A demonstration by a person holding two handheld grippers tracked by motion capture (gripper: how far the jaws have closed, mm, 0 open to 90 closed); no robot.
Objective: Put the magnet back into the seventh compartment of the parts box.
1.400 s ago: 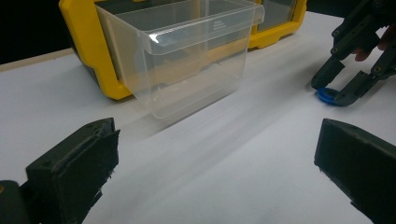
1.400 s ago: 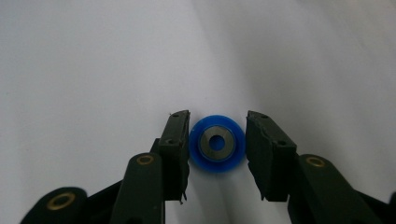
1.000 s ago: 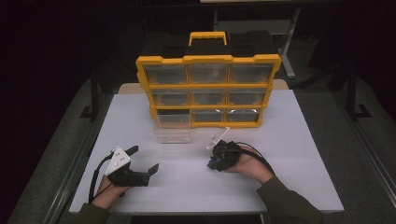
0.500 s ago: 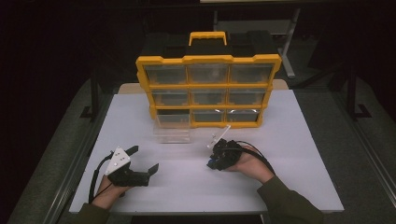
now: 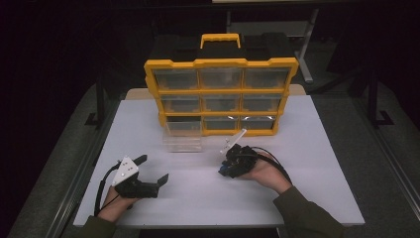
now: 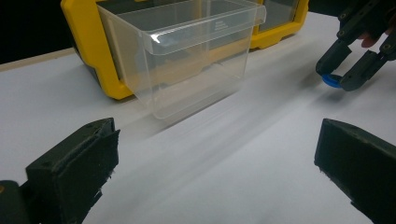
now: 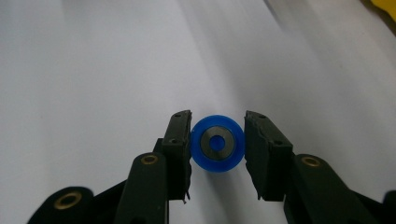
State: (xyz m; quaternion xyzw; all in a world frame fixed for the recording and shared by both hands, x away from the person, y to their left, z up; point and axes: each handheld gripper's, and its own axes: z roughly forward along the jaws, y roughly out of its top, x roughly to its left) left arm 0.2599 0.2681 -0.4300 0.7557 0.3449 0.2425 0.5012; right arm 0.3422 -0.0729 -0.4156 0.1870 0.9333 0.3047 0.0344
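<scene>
We pinch a blue wheel (image 7: 217, 149) in our right gripper (image 7: 217, 150).
Left gripper (image 6: 217, 168) gapes empty; the round wheel may squirt out before the clear drawer (image 6: 187, 56).

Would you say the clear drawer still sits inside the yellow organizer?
No, the clear drawer stands on the white table, pulled out in front of the yellow organizer.

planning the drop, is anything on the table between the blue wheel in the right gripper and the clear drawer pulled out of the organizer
Nothing visible. The right gripper is shut on the blue wheel, and only bare white table lies between it and the clear drawer. The left gripper sits off to the side, open.
</scene>
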